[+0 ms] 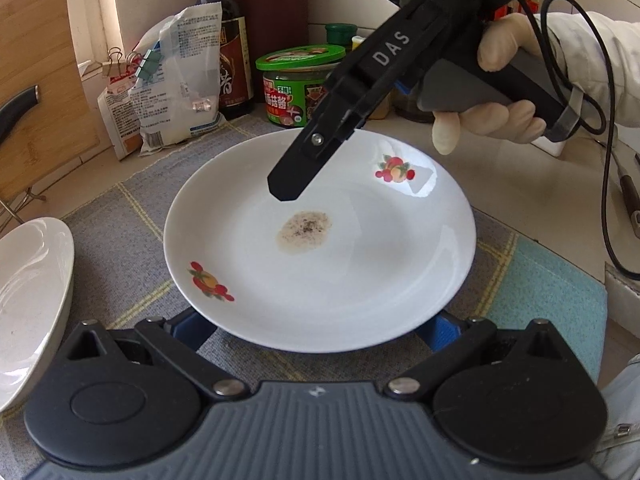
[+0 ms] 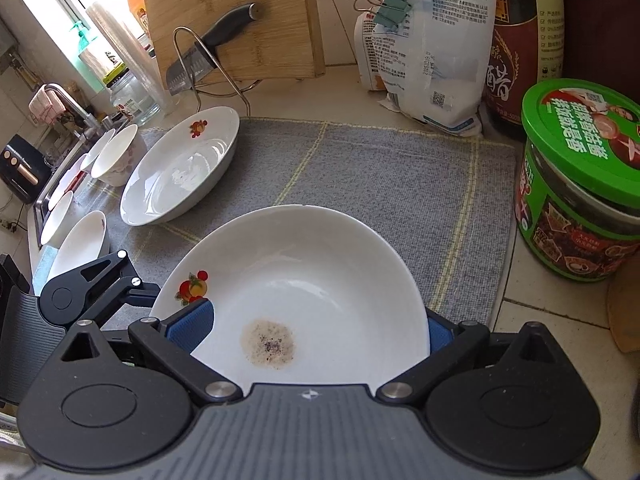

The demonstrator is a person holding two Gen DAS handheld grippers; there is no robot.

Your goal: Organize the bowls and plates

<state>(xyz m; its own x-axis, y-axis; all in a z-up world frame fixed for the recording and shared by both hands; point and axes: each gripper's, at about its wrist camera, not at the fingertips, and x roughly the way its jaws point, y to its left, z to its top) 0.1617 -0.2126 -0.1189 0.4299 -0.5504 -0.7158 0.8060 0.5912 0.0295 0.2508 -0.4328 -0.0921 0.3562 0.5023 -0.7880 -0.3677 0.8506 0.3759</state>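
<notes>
A white plate (image 1: 320, 248) with fruit decals and a brown stain in its middle lies on the grey mat (image 1: 132, 216). My left gripper (image 1: 314, 332) is open, and its blue fingers (image 1: 188, 330) run under the plate's near rim, tips hidden. A gloved hand holds my right gripper (image 1: 285, 190) from the upper right, its tip just over the plate's far side. In the right wrist view the same plate (image 2: 320, 272) fills the gap of the open right gripper (image 2: 316, 332), with the left pad (image 2: 192, 324) over the rim. A second deep plate (image 2: 180, 168) lies further left.
A white bowl (image 2: 118, 156) and more plates (image 2: 80, 244) line the sink edge at left. A green-lidded jar (image 2: 580, 184), a dark bottle (image 2: 520, 60) and a clipped bag (image 2: 436, 48) stand behind the mat. A knife (image 2: 208, 56) rests against the cutting board (image 2: 240, 12).
</notes>
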